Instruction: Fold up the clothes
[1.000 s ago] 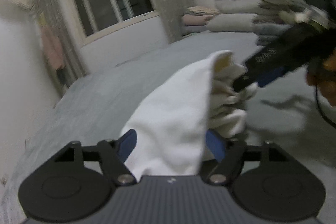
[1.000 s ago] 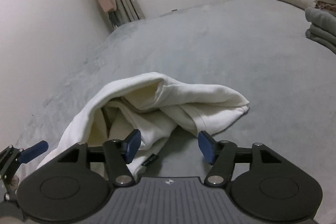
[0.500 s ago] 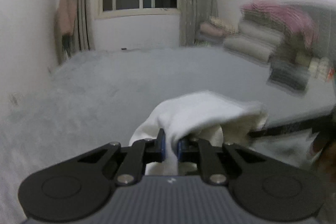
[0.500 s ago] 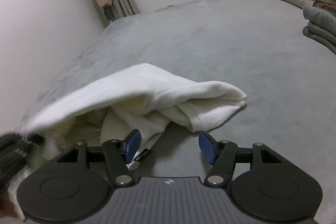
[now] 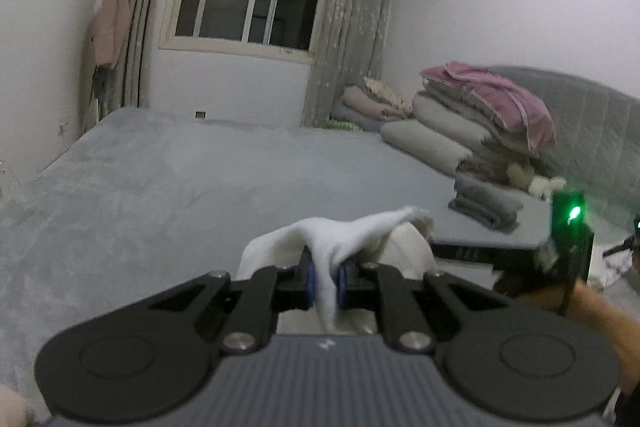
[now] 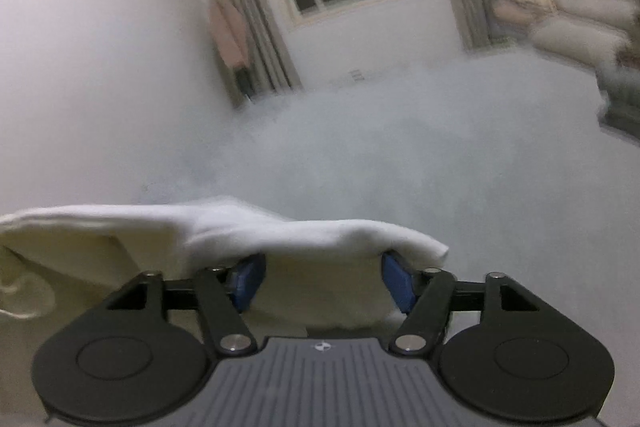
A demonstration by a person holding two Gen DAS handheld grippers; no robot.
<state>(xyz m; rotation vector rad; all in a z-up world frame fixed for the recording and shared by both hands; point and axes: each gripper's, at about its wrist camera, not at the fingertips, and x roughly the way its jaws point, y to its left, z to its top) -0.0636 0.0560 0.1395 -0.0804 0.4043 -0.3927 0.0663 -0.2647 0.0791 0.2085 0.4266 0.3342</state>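
Note:
A white garment [image 5: 340,231] hangs bunched over the grey bed [image 5: 168,187]. My left gripper [image 5: 326,281] is shut on a fold of it and holds it up off the cover. In the right wrist view the same white garment [image 6: 224,227] stretches across the front from the left edge. My right gripper [image 6: 322,281] has its jaws apart and closing, with a band of cloth filling the gap between the blue pads [image 6: 248,279]. The right gripper's black body with a green light [image 5: 570,227] shows at the right of the left wrist view, held by a hand [image 5: 592,311].
A tall stack of folded quilts and blankets [image 5: 472,119] stands at the bed's right side against a grey headboard [image 5: 592,131]. Behind the bed are a dark window [image 5: 256,3], curtains [image 5: 348,39] and a pink garment [image 5: 110,23] hanging on the left wall.
My left gripper shut on the garment, rolled level and rose with it. The cloth came up between my right gripper's jaws, which have narrowed, and that view has tilted upward.

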